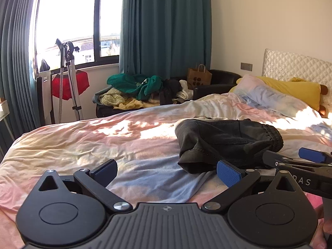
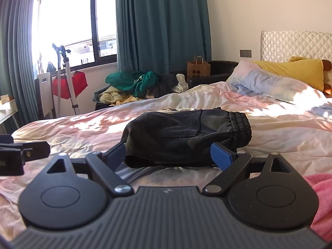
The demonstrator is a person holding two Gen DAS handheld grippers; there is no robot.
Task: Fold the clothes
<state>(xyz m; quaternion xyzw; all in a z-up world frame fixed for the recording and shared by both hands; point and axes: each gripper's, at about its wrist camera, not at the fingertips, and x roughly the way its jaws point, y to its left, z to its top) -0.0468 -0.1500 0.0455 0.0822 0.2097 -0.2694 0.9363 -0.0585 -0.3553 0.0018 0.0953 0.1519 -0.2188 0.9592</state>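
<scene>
A folded black garment (image 1: 226, 141) with an elastic waistband lies on the pastel bedsheet (image 1: 93, 141), waistband toward the pillows. My left gripper (image 1: 168, 173) hovers low over the sheet to the garment's left, jaws open and nothing between them; its right pad sits near the garment's front corner. My right gripper (image 2: 169, 154) is open wide, and the near edge of the black garment (image 2: 186, 132) lies between its blue pads (image 2: 220, 155), which do not press on it. The right gripper (image 1: 294, 159) also shows at the right edge of the left wrist view.
A pink towel (image 2: 319, 199) lies on the bed at my near right. Pillows (image 2: 269, 83) and a quilted headboard (image 2: 294, 43) are at the far right. Beyond the bed sit a clothes pile (image 2: 128, 85), a paper bag (image 2: 198, 68) and a steamer stand (image 2: 68, 78) by the window.
</scene>
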